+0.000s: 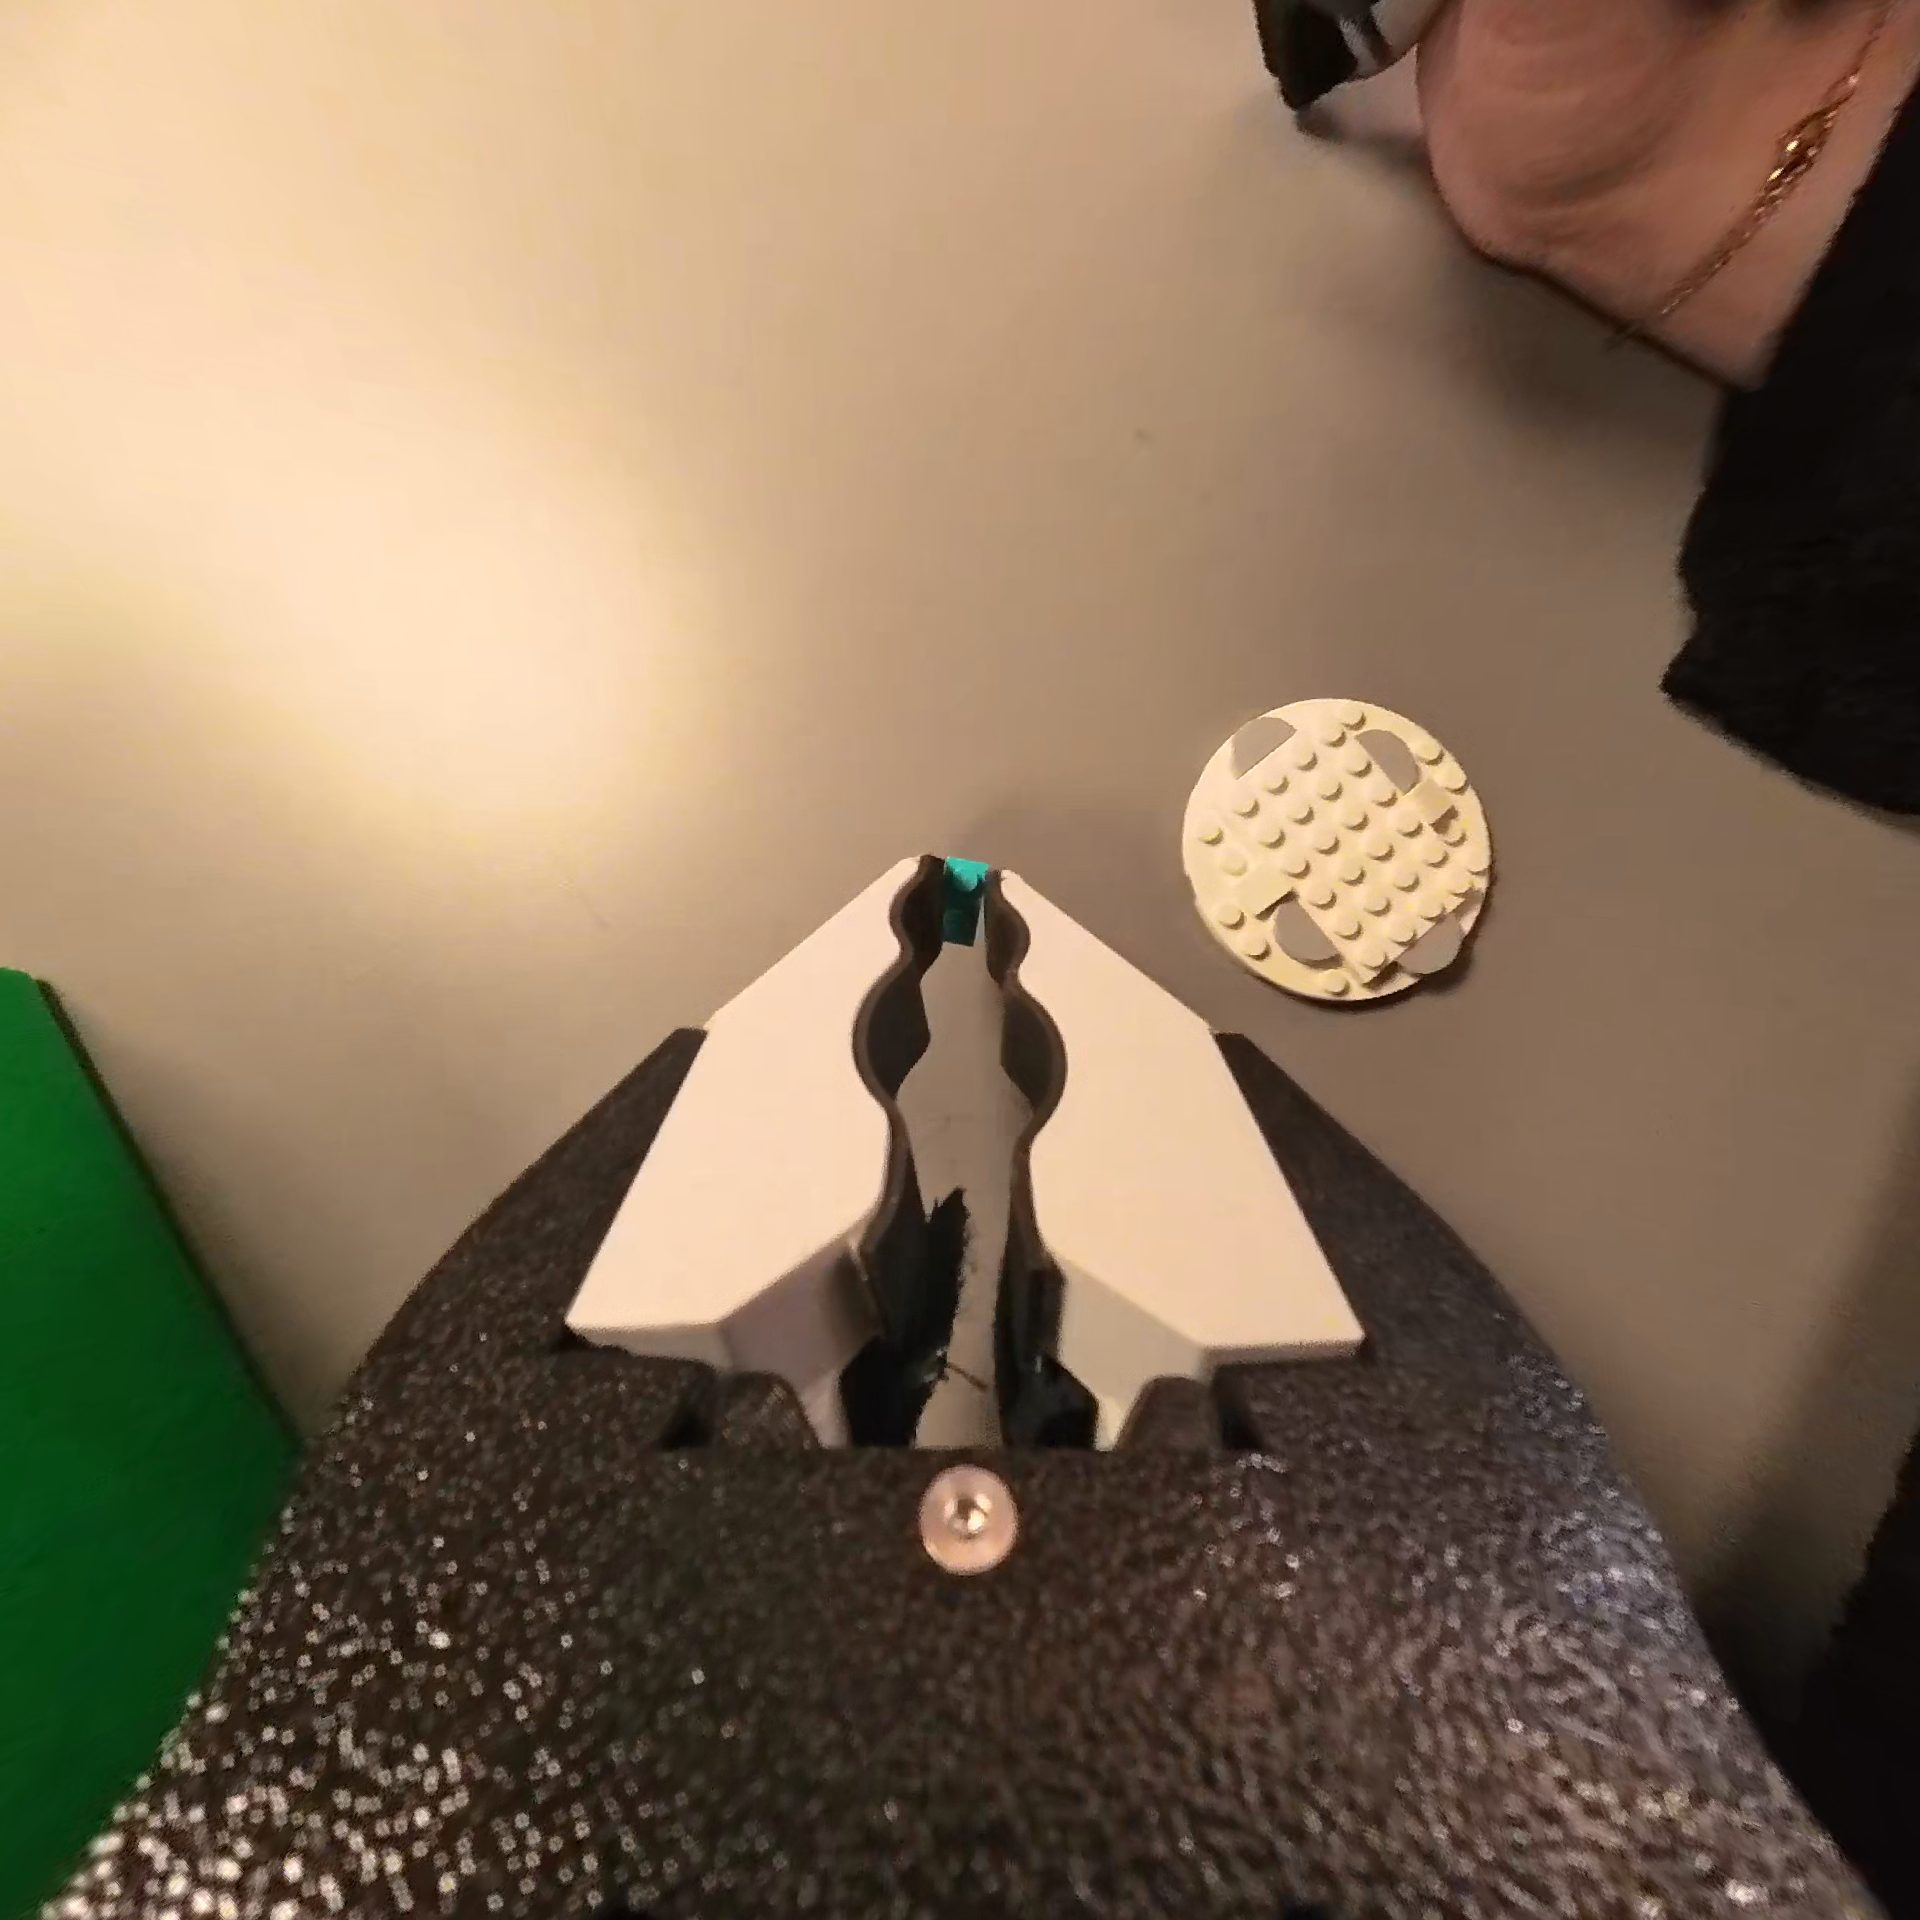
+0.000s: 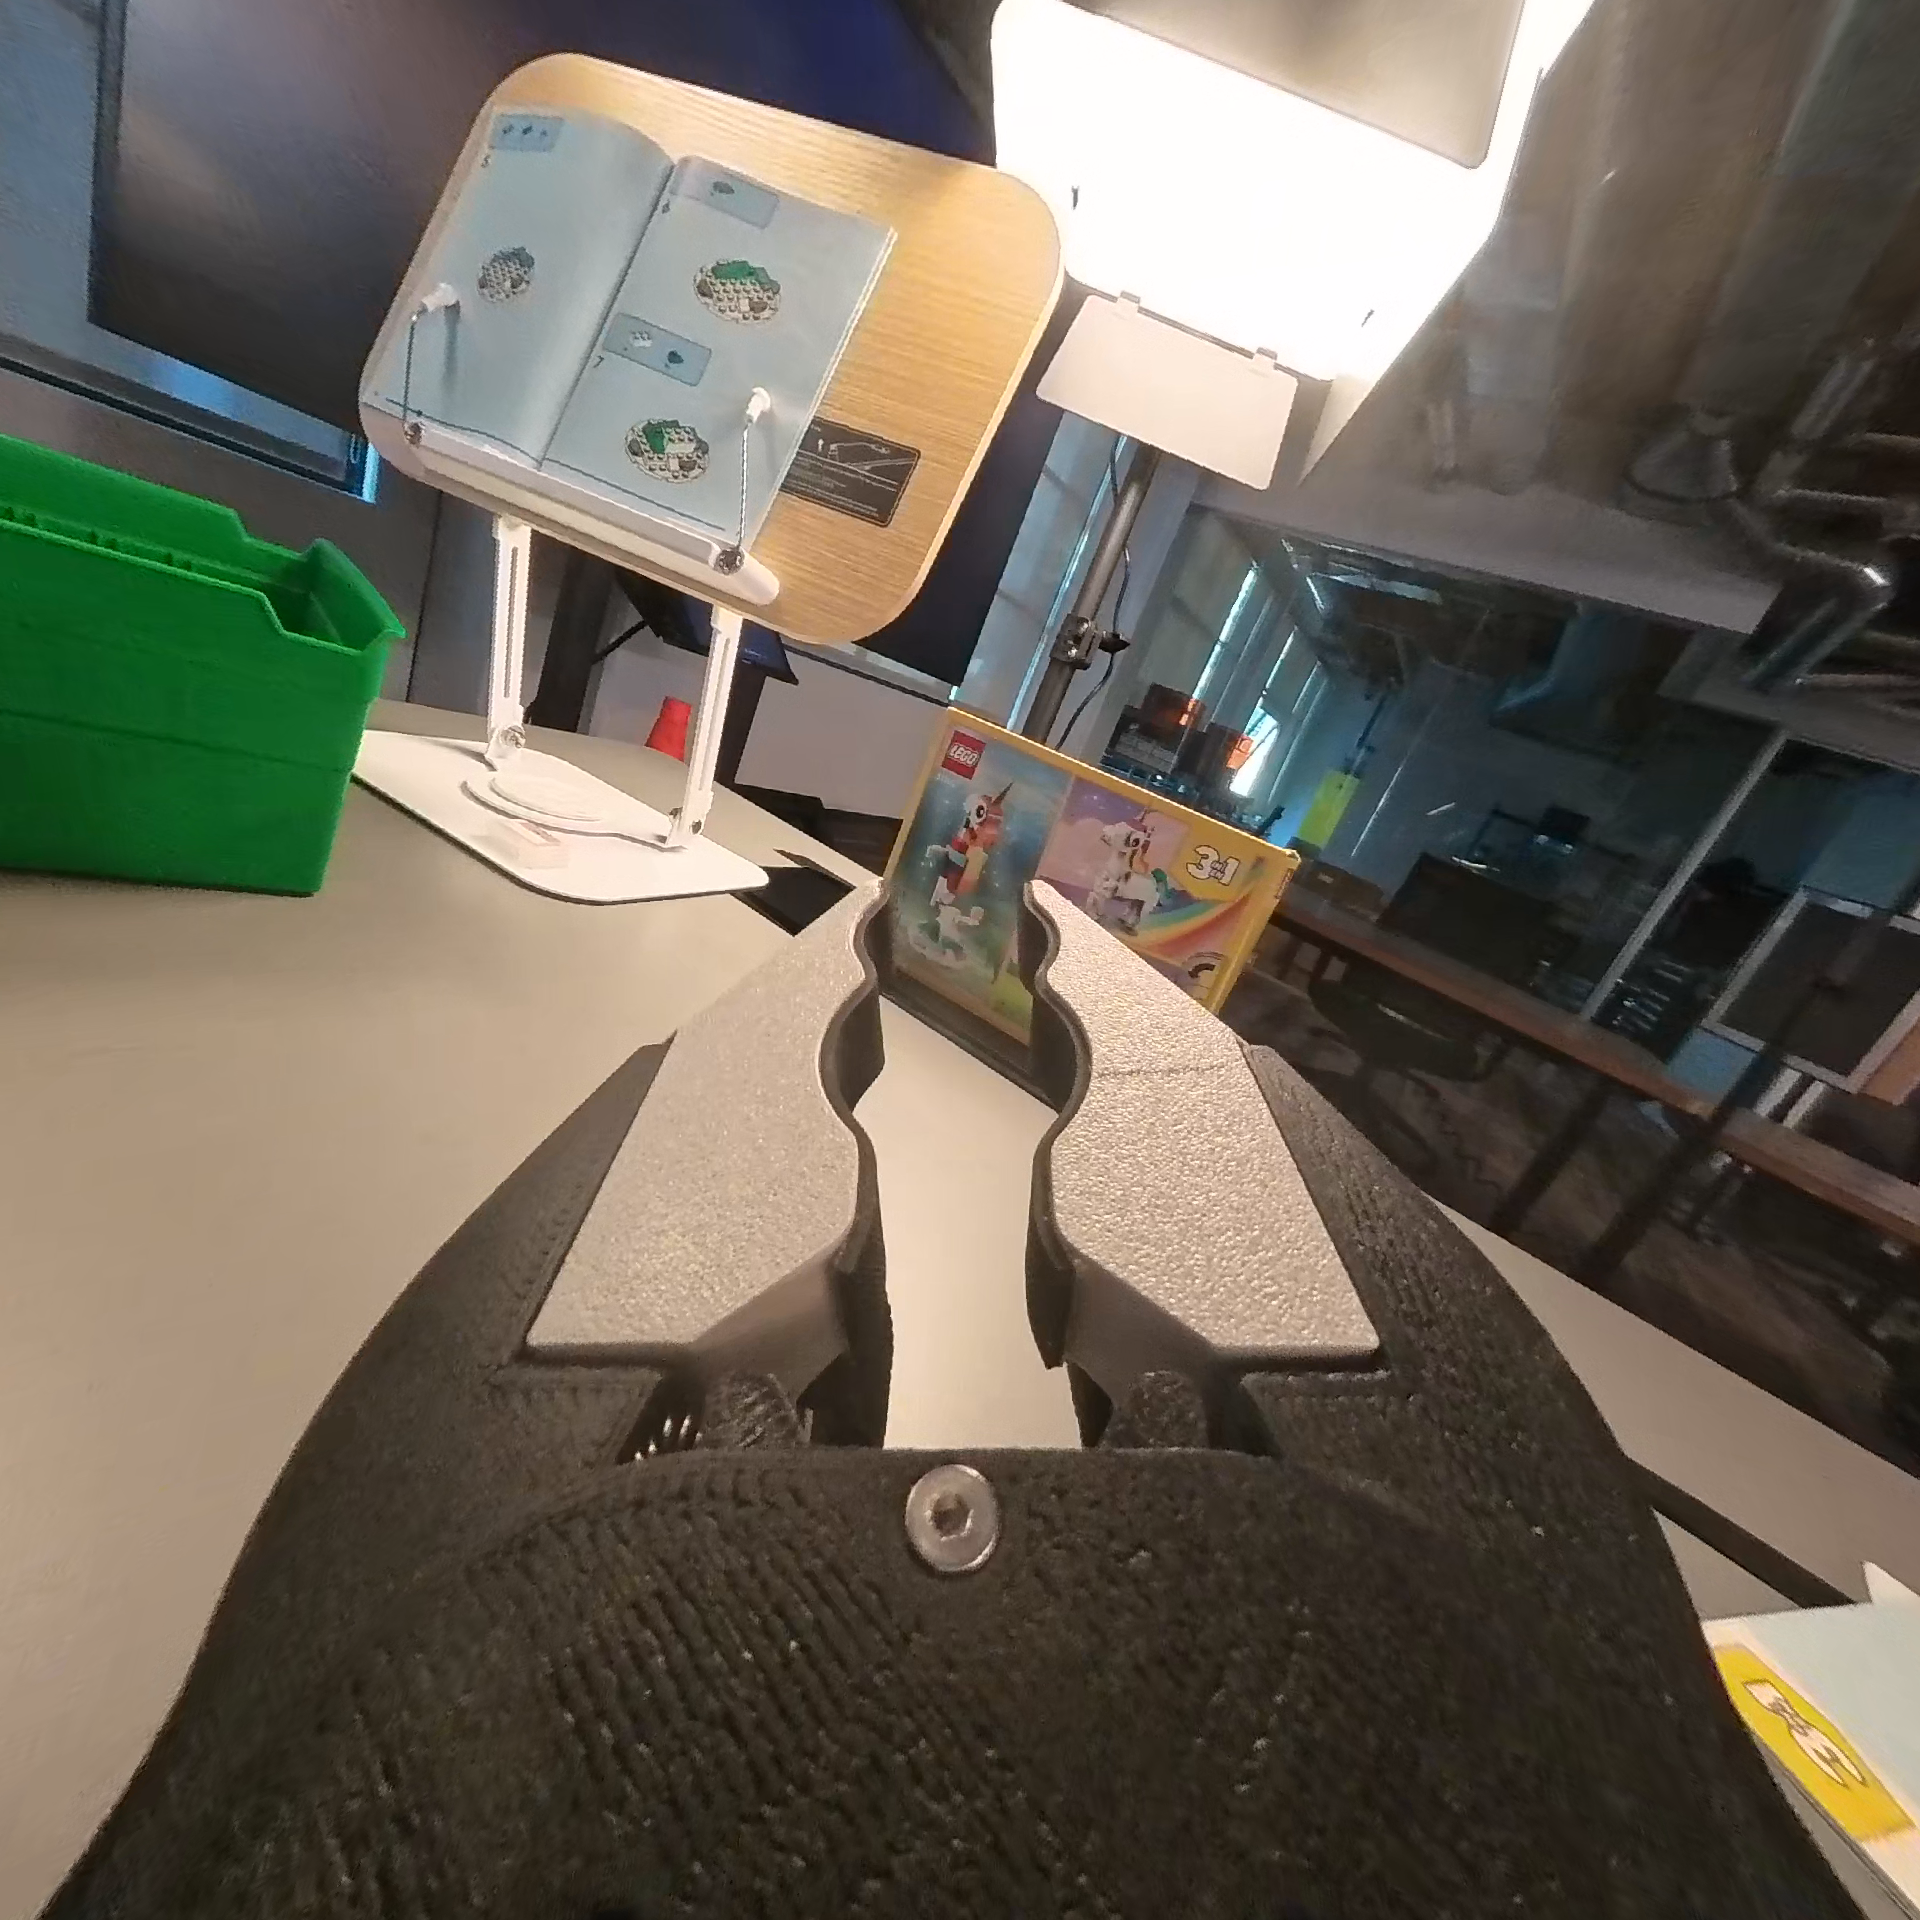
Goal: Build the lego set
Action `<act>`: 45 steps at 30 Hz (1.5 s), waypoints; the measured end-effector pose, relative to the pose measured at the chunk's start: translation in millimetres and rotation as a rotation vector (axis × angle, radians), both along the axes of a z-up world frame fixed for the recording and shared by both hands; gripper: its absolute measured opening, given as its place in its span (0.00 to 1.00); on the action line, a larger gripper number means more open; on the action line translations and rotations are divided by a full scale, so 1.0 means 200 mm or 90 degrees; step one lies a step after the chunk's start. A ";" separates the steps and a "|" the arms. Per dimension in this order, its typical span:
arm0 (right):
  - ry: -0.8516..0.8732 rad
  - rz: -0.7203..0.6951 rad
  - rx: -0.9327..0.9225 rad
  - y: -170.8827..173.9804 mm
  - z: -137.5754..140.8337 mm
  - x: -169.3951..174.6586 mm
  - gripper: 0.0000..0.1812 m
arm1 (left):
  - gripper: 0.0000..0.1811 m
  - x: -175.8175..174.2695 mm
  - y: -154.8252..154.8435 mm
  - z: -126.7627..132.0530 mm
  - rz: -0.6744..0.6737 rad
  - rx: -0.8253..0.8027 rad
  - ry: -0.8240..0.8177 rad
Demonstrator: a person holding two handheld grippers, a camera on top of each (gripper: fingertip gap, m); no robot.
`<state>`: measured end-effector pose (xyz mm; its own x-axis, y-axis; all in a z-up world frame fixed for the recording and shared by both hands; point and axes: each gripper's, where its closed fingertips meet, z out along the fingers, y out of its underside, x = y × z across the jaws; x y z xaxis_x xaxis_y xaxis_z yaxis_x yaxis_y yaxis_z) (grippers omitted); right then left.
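Note:
In the left wrist view my left gripper (image 1: 962,883) is shut on a small teal lego piece (image 1: 961,902), pinched at the very fingertips above the grey table. A round cream lego plate (image 1: 1340,847) with studs and some grey tiles lies flat on the table to the right of the fingertips, apart from them. In the right wrist view my right gripper (image 2: 956,904) is open and empty, held above the table and pointing toward the lego set box (image 2: 1086,883). The round plate does not show in the right wrist view.
A green bin (image 2: 177,717) stands at the left; its edge shows in the left wrist view (image 1: 104,1299). An instruction booklet (image 2: 634,332) lies open on a wooden stand (image 2: 935,416) with a white base. A person's hand and dark sleeve (image 1: 1808,499) are at the upper right. Another booklet (image 2: 1808,1756) lies at the lower right. It is some 7 cm from my left tips to the round cream lego plate (image 1: 1340,847).

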<state>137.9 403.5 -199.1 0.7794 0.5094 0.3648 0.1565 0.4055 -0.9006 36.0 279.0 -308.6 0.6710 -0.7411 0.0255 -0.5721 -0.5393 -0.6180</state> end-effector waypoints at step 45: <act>-0.045 -0.069 0.011 0.05 -0.03 0.03 0.11 | 0.07 -1.40 -0.16 0.51 0.377 0.158 -0.210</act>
<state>144.9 413.3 -204.1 0.8013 0.4170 0.4290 0.2634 0.3980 -0.8788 -243.5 247.4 -207.3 0.9481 -0.2660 0.1742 0.0100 -0.5226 -0.8525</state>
